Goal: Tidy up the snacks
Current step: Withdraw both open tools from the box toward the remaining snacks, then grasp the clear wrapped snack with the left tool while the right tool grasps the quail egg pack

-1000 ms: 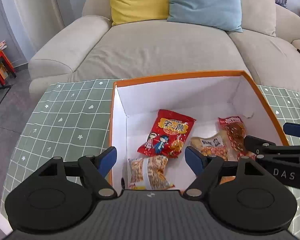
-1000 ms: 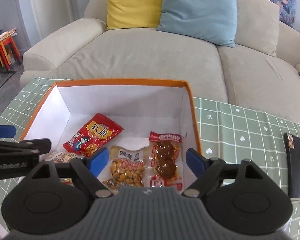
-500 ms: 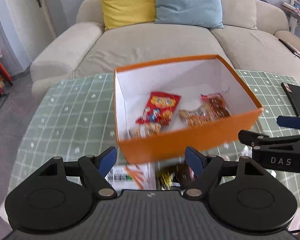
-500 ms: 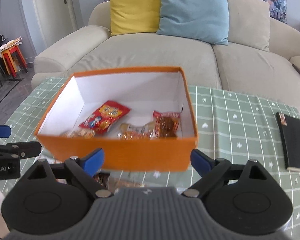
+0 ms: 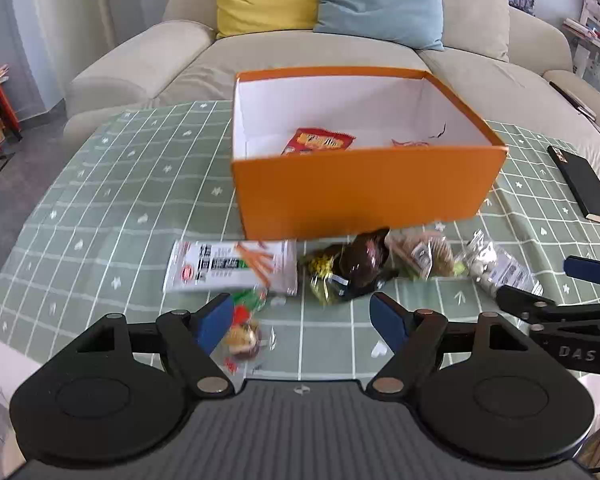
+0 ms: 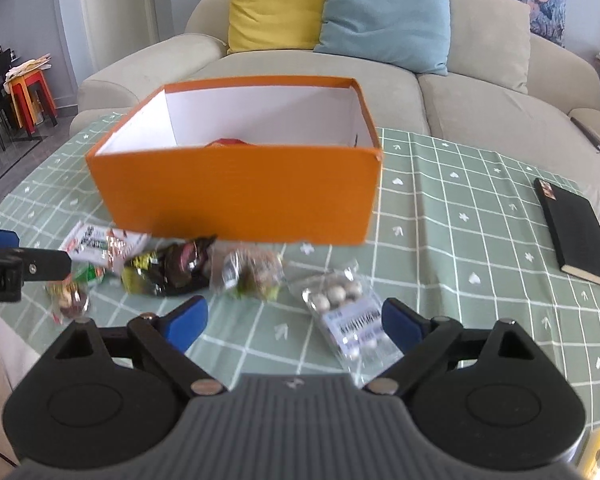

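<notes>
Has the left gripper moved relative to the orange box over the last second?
Yes. The left gripper has pulled back toward the person: it was over the orange box, and now hangs open short of it, above the loose snack packets.

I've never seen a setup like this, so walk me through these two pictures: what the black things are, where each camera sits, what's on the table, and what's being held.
No robot here: a person holds a two-finger gripper in each hand, each with a camera looking along its fingers. One picture comes from the left gripper, the other from the right gripper. Both are open and hold nothing. On the green checked tablecloth stands an orange box with a red snack packet inside. Loose snacks lie in front of it: a white packet, a dark packet and a clear bag of pale balls. A black notebook lies to the right.
</notes>
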Tool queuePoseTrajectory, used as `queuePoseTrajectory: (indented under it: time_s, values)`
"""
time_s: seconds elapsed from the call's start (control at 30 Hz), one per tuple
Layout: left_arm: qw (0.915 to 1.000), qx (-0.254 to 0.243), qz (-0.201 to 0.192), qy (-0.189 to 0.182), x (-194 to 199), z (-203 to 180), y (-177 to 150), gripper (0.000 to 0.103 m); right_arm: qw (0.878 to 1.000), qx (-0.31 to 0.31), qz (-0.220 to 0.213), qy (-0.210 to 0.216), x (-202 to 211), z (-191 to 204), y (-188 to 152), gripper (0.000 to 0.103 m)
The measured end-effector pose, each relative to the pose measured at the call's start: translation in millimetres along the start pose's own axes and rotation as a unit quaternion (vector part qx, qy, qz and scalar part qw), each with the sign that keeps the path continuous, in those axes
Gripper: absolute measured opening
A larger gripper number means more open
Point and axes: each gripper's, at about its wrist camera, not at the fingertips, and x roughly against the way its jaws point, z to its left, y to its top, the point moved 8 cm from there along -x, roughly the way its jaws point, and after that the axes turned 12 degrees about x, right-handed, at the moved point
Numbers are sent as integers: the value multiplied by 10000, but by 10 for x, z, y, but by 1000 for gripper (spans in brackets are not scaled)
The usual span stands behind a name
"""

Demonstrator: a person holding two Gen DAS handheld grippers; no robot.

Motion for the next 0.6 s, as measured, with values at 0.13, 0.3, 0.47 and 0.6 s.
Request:
queuePoseTrajectory:
  time_s: [0.13, 0.3, 0.47, 0.6]
  values:
    - [10000, 17, 28, -30, 18, 135, -207, 91, 10000, -49, -38, -8, 34, -13, -247, 91]
    - [9996, 53, 235, 119, -6, 332, -434, 91, 9998, -132, 126, -40, -25, -59, -475, 91]
    - [9994, 211, 162, 203, -41, 467, -434, 91, 9997, -196, 131, -64, -61, -71, -488, 91]
    - [9984, 510, 139, 183, -123, 526, -338, 91, 9999, -92, 51, -103, -68, -39, -476, 91]
